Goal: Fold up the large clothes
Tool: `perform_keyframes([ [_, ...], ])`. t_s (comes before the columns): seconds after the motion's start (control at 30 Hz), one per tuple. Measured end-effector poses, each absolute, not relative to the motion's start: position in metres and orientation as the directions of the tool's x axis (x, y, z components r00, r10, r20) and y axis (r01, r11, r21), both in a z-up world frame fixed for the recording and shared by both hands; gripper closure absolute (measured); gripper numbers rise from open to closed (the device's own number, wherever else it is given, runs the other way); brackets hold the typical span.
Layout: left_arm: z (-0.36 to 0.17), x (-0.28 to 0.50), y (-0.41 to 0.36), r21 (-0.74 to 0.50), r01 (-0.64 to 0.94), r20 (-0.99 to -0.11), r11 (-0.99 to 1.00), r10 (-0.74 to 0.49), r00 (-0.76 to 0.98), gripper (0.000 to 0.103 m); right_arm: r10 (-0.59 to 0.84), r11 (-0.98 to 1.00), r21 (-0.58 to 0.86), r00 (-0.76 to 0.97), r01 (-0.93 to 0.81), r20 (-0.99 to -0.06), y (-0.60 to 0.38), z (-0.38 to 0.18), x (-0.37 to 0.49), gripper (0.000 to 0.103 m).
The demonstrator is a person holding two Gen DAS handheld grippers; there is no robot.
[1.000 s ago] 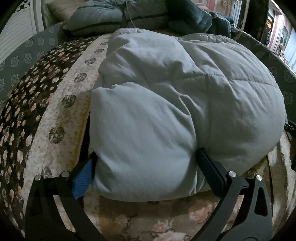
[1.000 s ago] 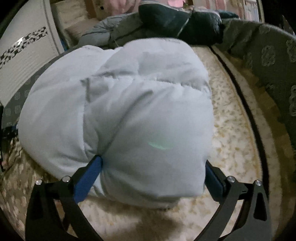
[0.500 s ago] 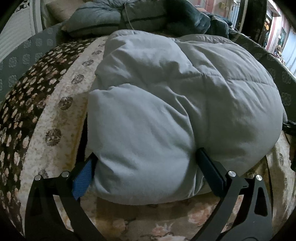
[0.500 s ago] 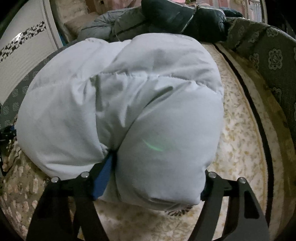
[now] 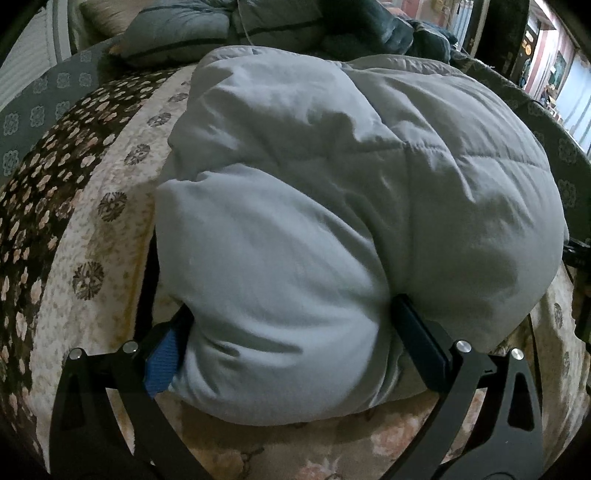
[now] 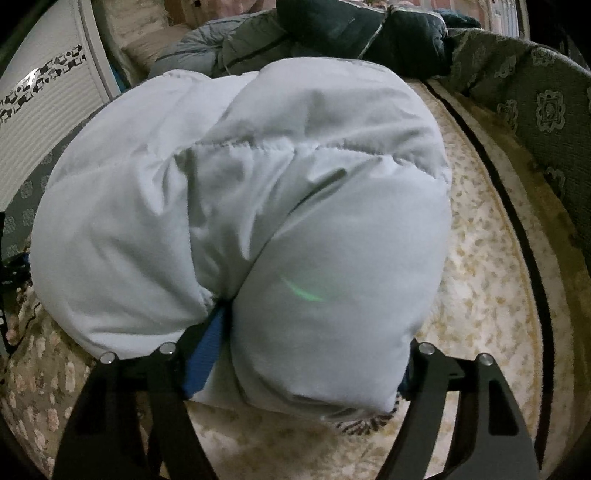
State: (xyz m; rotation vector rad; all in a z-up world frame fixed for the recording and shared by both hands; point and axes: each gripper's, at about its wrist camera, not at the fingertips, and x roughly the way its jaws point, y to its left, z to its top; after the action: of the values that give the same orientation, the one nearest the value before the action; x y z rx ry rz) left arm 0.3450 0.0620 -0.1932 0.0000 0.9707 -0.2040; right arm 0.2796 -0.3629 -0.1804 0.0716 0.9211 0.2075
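Puffy jacket, pale grey-blue, quilted, lies bunched in a thick folded mound on the floral bedspread, filling the middle of the bed, its near edge close to the bed's near edge. No brand, label or readable writing on it in either view.

Left gripper: jaws wide apart, clamped on the jacket's near left lobe. Blue pad presses into the fabric's left side, dark finger sinks into the crease on its right side. Fabric bulges out over both fingers.

Right gripper: jaws also well apart, clamped on the jacket's near right lobe. Blue pad is buried in the crease between two lobes; the other finger is mostly hidden under the bulging fabric. A faint green glint shows on the cloth, a lens flare or a reflection, cannot tell which.

Bedspread: cream centre with small motifs, dark brown flowered band toward the left edge, grey-green patterned border at the right edge. Grey padded clothing and dark bundles are heaped along the far edge of the bed, just behind the jacket. White ribbed panel with a dark patterned strip stands past the far left corner.
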Motion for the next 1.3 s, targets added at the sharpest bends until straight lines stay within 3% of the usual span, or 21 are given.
perform_keyframes([
  [0.2, -0.19, 0.341, 0.062, -0.099, 0.181, -0.8, 0.979, -0.186, 0.571, 0.006, 0.178, 0.982, 0.103, 0.594, -0.158, -0.785, -0.355, -0.178, 0.278, 0.036],
  [0.7, -0.189, 0.341, 0.071, -0.159, 0.216, -0.768, 0.963, -0.258, 0.586, 0.011, 0.201, 0.977, 0.118, 0.598, -0.176, -0.776, -0.358, -0.18, 0.28, 0.036],
  [0.8, -0.184, 0.345, 0.074, -0.182, 0.22, -0.767, 0.958, -0.278, 0.578, 0.019, 0.218, 0.974, 0.137, 0.591, -0.178, -0.777, -0.36, -0.18, 0.282, 0.04],
  [1.03, -0.156, 0.358, 0.074, -0.219, 0.187, -0.799, 0.958, -0.286, 0.53, 0.055, 0.297, 0.953, 0.27, 0.573, -0.135, -0.763, -0.377, -0.163, 0.286, 0.058],
  [1.2, -0.104, 0.364, 0.059, -0.224, 0.188, -0.797, 0.956, -0.291, 0.529, 0.077, 0.33, 0.938, 0.32, 0.63, -0.134, -0.703, -0.384, -0.106, 0.281, 0.067],
  [1.3, -0.066, 0.336, 0.049, -0.239, 0.225, -0.768, 0.944, -0.326, 0.552, 0.08, 0.349, 0.935, 0.295, 0.664, -0.198, -0.661, -0.373, -0.064, 0.26, 0.073],
])
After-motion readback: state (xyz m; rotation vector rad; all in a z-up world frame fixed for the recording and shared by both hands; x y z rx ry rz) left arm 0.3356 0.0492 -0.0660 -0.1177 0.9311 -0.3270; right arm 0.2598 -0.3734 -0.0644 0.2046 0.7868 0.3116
